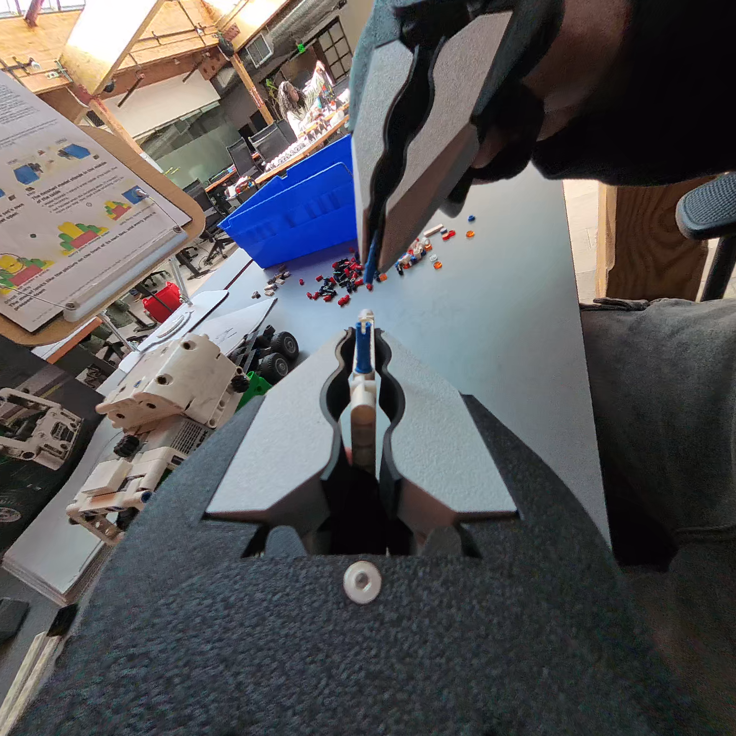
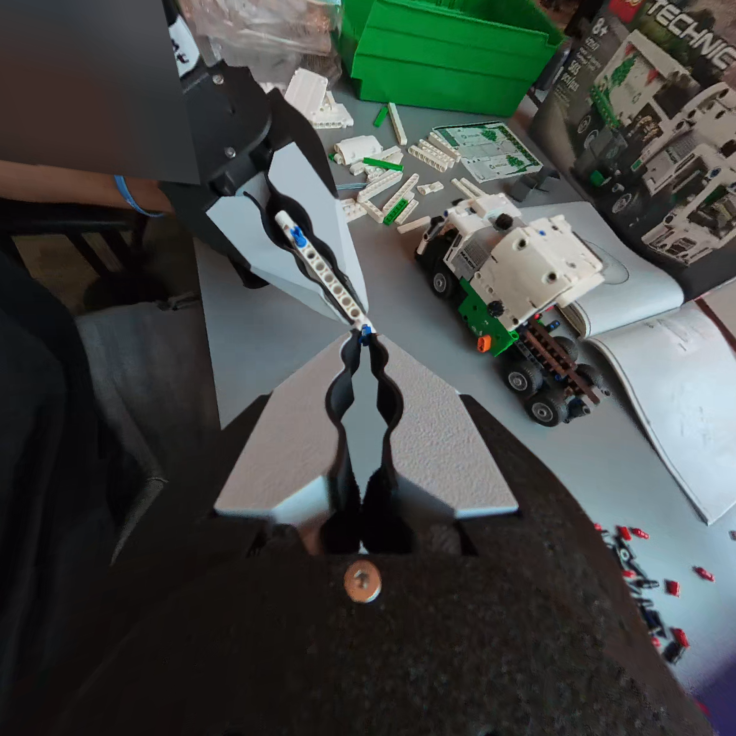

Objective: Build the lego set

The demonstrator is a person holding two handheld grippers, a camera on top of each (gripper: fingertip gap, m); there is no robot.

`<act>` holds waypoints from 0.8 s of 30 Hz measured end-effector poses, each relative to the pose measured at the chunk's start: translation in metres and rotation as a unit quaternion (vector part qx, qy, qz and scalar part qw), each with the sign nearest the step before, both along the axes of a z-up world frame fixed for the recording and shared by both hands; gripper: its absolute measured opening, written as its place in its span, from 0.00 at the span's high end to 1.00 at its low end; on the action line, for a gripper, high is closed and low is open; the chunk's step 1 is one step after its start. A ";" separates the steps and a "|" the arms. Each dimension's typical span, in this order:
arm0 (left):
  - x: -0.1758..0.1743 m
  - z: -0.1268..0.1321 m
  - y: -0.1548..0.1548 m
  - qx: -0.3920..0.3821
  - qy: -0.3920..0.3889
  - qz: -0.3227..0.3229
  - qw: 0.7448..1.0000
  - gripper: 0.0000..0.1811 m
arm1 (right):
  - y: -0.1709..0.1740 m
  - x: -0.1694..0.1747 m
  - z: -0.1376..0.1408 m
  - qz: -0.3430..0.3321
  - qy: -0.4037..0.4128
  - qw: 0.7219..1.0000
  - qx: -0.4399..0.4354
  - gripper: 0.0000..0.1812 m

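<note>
My left gripper (image 1: 364,332) is shut on a long white holed beam (image 1: 363,398) with a blue pin (image 1: 362,350) set in it. In the right wrist view this left gripper (image 2: 360,314) reaches in from the upper left with the beam (image 2: 326,275). My right gripper (image 2: 364,338) is shut on a small blue pin (image 2: 365,333) right at the beam's end hole. In the left wrist view the right gripper (image 1: 372,267) comes down from above with its blue pin (image 1: 371,259). The half-built white and green truck (image 2: 513,278) stands on the grey table (image 2: 278,338).
A pile of small red, black and orange pieces (image 1: 342,278) lies ahead of a blue bin (image 1: 294,215). White and green beams (image 2: 398,179), a green bin (image 2: 446,51), the set's box (image 2: 657,139) and an open booklet (image 2: 677,398) surround the truck. An instruction sheet (image 1: 71,207) stands at left.
</note>
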State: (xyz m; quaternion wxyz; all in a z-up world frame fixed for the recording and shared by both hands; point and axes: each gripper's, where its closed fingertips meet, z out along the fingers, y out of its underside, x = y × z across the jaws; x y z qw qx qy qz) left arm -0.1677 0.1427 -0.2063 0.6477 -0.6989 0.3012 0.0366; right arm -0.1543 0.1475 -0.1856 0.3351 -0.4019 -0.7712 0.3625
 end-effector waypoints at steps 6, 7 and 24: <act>0.002 -0.006 0.001 -0.003 0.032 0.007 0.999 0.97 | -0.013 -0.009 -0.016 0.032 -0.046 0.995 0.087 0.98; 0.001 -0.007 0.001 -0.004 0.037 0.010 0.999 0.97 | -0.013 -0.009 -0.017 0.033 -0.054 0.994 0.093 0.98; 0.001 -0.014 0.003 -0.011 0.067 0.019 0.998 0.97 | -0.007 -0.009 -0.025 0.030 -0.083 0.987 0.135 0.98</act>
